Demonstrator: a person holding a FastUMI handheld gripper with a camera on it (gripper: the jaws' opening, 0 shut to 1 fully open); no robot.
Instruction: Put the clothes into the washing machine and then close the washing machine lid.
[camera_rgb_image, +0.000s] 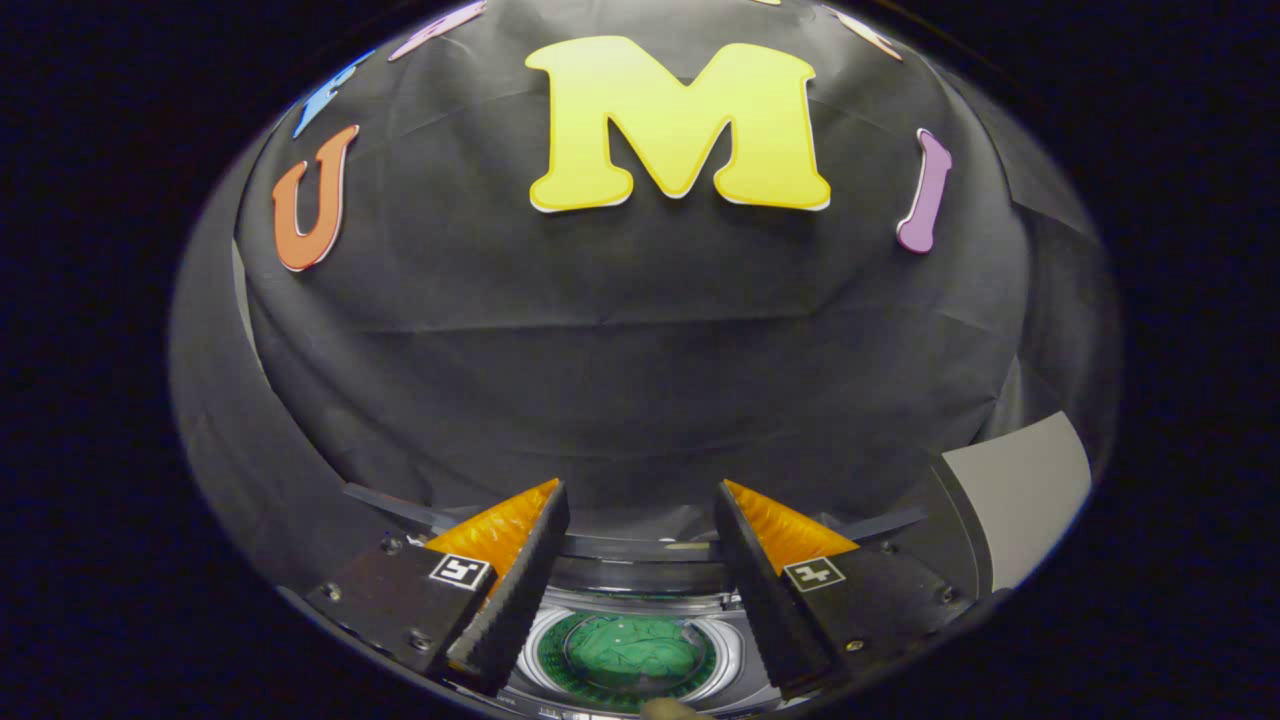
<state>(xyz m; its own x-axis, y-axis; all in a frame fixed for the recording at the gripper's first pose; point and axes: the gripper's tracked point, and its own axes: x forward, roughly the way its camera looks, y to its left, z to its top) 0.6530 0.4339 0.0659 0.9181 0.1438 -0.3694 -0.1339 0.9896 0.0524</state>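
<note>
Washer (640, 600) below, its round opening between the fingers, green clothes (632, 650) already inside the drum. Gripper (640, 510) wide and empty above it. Loading looks done; next, find and swing down the lid, edge unclear here.

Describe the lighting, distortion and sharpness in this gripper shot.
Gripper view: strong fisheye bending, the booth wall bulging like a dome; light even on the wall, dimmer low down; open gripper sharp, its fingers apart; between them the washing machine's round window with green cloth behind it looks softer, with faint glare.
</note>
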